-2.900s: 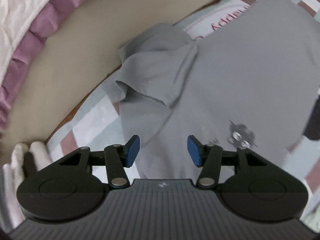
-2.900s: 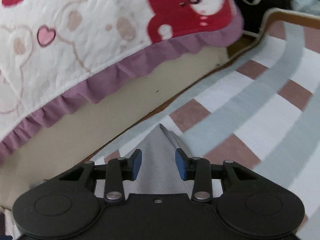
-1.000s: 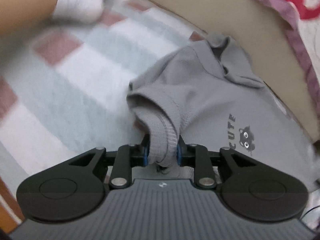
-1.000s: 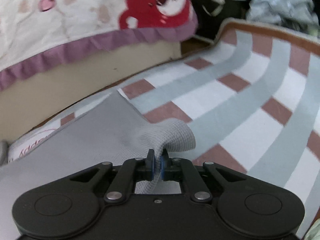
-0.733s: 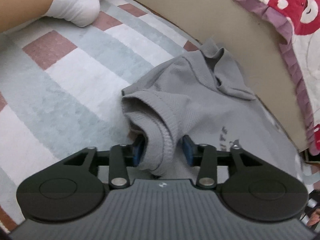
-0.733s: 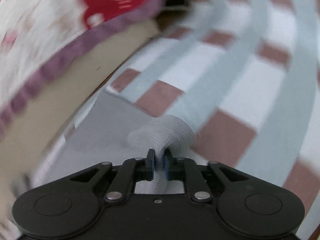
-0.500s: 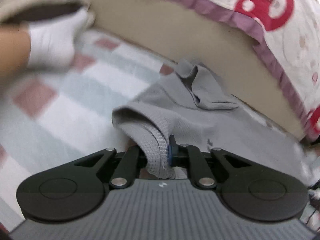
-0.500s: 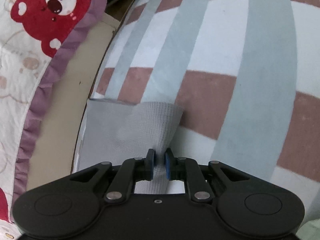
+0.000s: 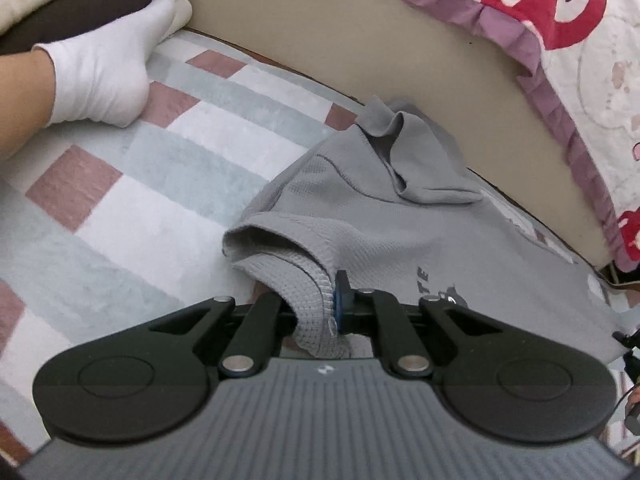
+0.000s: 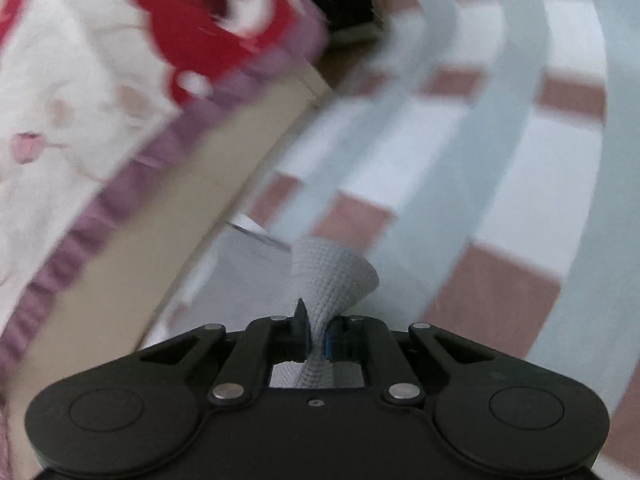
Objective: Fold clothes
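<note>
On the striped rug [image 9: 168, 152], close against the beige base of a bed [image 9: 400, 56], lies the grey knit top [image 9: 400, 220], spread mostly flat with one short sleeve [image 9: 408, 160] crumpled up near the bed's edge. The left gripper [image 9: 320, 312] has its jaws pinched nearly together on the ribbed neck band [image 9: 312, 300], which bunches up thickly between the blue pads; the right gripper [image 10: 316, 340] has its jaws likewise closed down on a ribbed corner of the hem [image 10: 332, 276], the cloth rising from them in a small fan. That view is blurred, so little more of the cloth there can be read. The top looks light, soft and thoroughly limp: a waffle-textured knit that will sag and stretch between two holds and will not keep a straight line unless held taut. It does not look slippery, and the ribbed bands are the thickest, firmest places to grip, so the present holds seem well chosen; the thin body fabric would likely slip or pull into a point. A small dark printed motif with lettering [image 9: 436, 284] sits on the chest. The rug is a short, matte pile in blocks of pale blue, white and dusty pink, likely to drag on the knit somewhat. Above hangs a quilted bedspread [image 9: 580, 32] with red bears and a purple frill. A person's foot in a white sock [image 9: 104, 76] rests on the rug, well apart from the top.
</note>
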Demonstrator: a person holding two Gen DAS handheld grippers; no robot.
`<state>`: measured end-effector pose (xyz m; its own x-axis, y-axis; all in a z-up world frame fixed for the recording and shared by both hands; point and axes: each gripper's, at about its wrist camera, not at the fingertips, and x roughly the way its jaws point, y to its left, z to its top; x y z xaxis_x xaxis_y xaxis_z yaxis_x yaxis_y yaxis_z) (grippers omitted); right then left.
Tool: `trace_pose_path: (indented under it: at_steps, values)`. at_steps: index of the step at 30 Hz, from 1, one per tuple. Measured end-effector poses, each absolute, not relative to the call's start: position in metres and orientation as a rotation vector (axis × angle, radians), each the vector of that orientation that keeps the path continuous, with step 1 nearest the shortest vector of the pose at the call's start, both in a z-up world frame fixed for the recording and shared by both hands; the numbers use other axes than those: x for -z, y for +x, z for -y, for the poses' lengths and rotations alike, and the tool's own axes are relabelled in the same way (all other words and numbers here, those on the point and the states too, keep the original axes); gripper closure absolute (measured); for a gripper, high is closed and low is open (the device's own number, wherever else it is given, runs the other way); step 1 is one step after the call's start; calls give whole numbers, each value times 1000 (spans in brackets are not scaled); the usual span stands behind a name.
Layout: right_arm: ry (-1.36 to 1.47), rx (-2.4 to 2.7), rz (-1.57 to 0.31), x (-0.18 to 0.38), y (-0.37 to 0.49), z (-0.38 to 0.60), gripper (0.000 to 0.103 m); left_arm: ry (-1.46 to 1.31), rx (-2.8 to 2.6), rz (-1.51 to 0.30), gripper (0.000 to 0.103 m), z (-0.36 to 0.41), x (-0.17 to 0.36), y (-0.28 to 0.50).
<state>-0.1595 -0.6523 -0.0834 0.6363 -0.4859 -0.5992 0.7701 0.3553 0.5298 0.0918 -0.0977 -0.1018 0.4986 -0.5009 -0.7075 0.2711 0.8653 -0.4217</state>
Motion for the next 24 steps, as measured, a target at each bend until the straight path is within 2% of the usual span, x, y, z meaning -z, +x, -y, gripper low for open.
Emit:
trace_pose_path:
  at_steps: [3, 5, 9, 13, 18, 19, 20, 24]
  values:
    - [688, 838, -438, 47, -170, 631, 96, -185, 555, -992, 97, 98, 85, 85]
    - [657, 858, -474, 37, -187, 632, 96, -109, 601, -1024, 97, 102, 78, 73]
    - [655, 962, -625, 49, -228, 649, 96, -5, 658, -1139, 96, 108, 93, 48]
    - [852, 1014, -739, 84, -257, 663, 95, 43, 618, -1192, 96, 112, 119, 37]
    - [796, 1077, -815, 87, -253, 663, 89, 23, 600, -1219, 95, 106, 119, 36]
    - [776, 1089, -827, 86, -251, 663, 87, 23, 594, -1225, 94, 105, 120, 36]
    - [758, 1109, -832, 84, -251, 662, 80, 25, 589, -1230, 94, 105, 120, 36]
    - [512, 1356, -858, 63, -252, 656, 77, 41, 571, -1241, 91, 106, 120, 35]
